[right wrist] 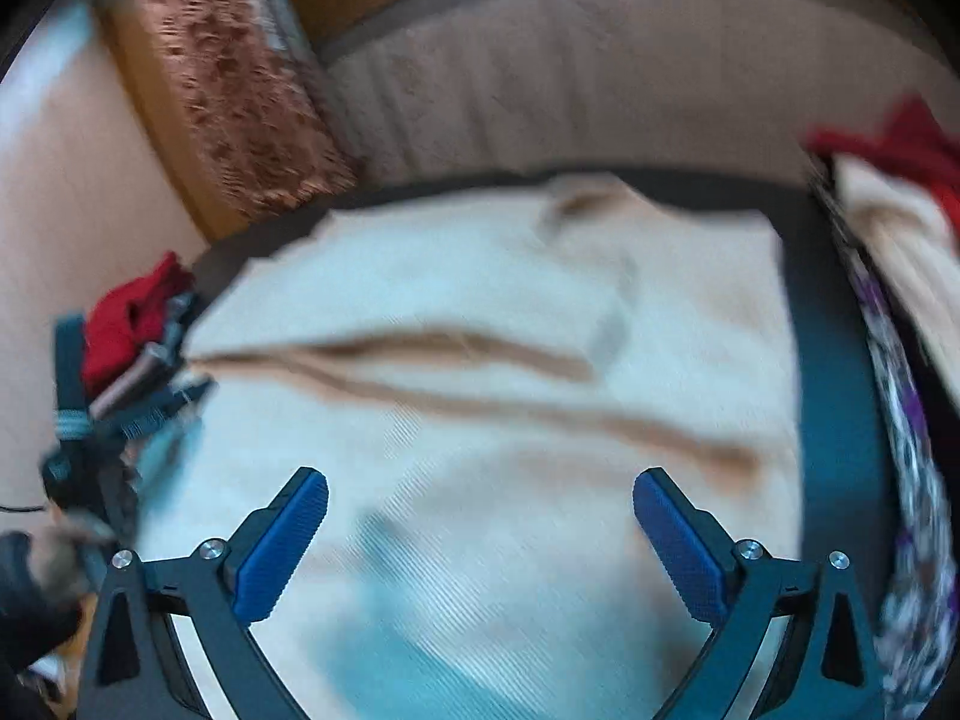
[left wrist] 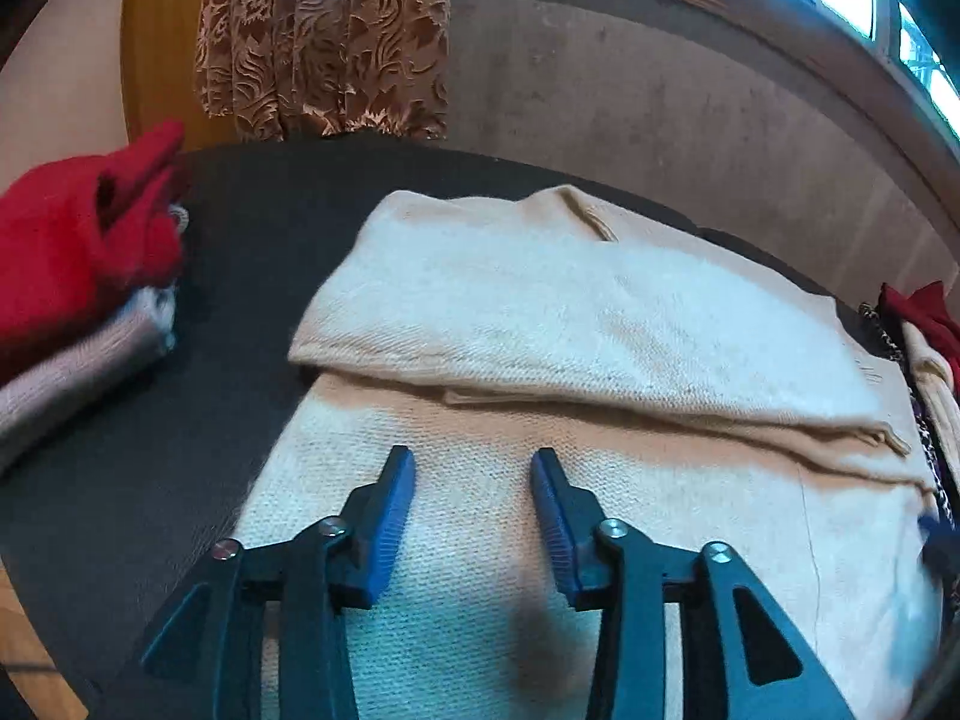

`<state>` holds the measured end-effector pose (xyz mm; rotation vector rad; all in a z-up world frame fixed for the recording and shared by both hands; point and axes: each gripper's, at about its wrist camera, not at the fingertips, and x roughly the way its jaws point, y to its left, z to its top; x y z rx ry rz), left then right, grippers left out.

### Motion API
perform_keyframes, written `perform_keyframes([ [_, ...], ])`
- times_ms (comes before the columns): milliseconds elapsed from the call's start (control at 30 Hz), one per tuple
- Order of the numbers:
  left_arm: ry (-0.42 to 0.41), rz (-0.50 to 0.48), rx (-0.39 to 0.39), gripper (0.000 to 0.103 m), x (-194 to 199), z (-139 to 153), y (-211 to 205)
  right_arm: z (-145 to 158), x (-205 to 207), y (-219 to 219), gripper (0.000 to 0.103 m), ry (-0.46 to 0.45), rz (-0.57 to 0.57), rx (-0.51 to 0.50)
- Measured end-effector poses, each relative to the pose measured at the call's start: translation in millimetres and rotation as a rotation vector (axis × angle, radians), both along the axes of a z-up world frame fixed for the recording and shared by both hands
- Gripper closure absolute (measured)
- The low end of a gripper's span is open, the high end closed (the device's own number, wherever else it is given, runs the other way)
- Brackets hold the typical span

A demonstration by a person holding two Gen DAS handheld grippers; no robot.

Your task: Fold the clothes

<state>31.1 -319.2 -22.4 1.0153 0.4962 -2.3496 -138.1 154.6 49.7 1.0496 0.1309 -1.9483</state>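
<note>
Blue-padded fingers of the left gripper (left wrist: 473,462) stand spread and empty just above the near half of a cream knit sweater (left wrist: 540,312), which lies partly folded across a dark counter (left wrist: 240,252). Further right, the right gripper (right wrist: 480,492) hangs over the same sweater, jaws wide apart, holding nothing.

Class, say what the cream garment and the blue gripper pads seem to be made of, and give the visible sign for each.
Cream garment: probably knitted wool or acrylic, matte; fine knit ribbing shows across it. Left gripper pads: likely moulded plastic or rubber, matte blue, with ridged faces.
</note>
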Motion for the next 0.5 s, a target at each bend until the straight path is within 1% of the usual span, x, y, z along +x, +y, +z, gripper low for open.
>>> perform_keyframes([
  [33, -0.004, 0.001, 0.006, 0.058, -5, 0, -3, -4, -3, 3, 0.0, -0.011, -0.014, -0.003],
  [100, -0.014, 0.001, 0.013, 0.054, -19, 1, -8, -5, -12, -5, 0.0, 0.002, -0.029, 0.025],
  [233, -0.02, -0.005, 0.014, 0.05, -50, -3, -19, -12, -36, -44, 0.0, 0.102, -0.019, 0.171],
  [300, -0.021, -0.006, 0.01, 0.05, -67, -4, -27, -13, -48, -56, 0.0, 0.114, -0.011, 0.182],
  [400, -0.02, -0.009, 0.007, 0.049, -85, -4, -36, -15, -70, -66, 0.0, 0.106, -0.018, 0.169],
  [500, -0.022, -0.016, 0.003, 0.049, -100, -4, -43, -15, -79, -70, 0.0, 0.104, -0.019, 0.169],
])
